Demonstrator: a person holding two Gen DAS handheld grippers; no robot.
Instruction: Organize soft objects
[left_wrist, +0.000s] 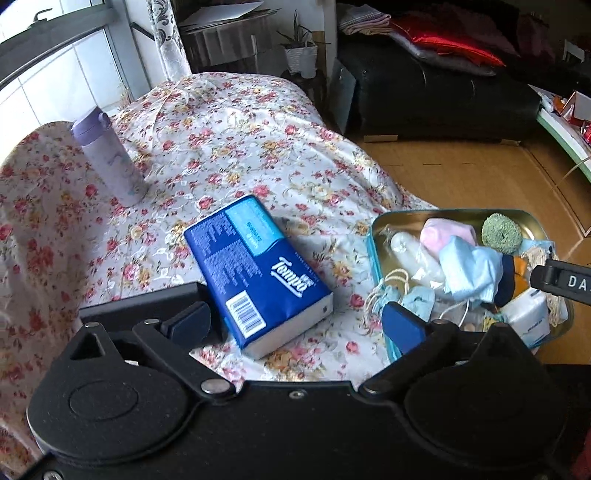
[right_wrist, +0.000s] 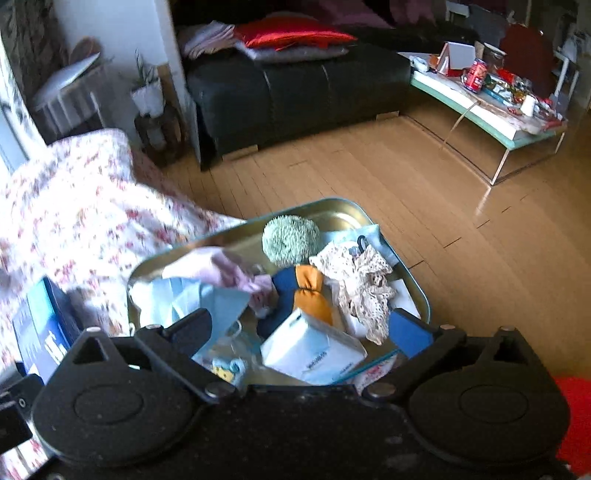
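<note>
A blue Tempo tissue pack (left_wrist: 258, 273) lies on the floral cloth between the wide-open fingers of my left gripper (left_wrist: 295, 321), which is empty. To its right a metal tin (left_wrist: 376, 229) holds soft things: a pink cloth (left_wrist: 447, 230), a light blue cloth (left_wrist: 469, 271), a green scrubber (left_wrist: 501, 229) and a white tissue pack (left_wrist: 528, 317). My right gripper (right_wrist: 303, 325) is open and empty, hovering over the tin (right_wrist: 332, 210), above the white tissue pack (right_wrist: 314, 350), a navy and orange toy (right_wrist: 303, 291) and cream lace (right_wrist: 365, 284).
A lilac bottle (left_wrist: 109, 158) stands upright on the floral tablecloth (left_wrist: 229, 140) at the left. The tin sits at the table's right edge over a wooden floor (right_wrist: 388, 177). A black sofa (right_wrist: 288, 85) and a cluttered low table (right_wrist: 491, 107) stand beyond.
</note>
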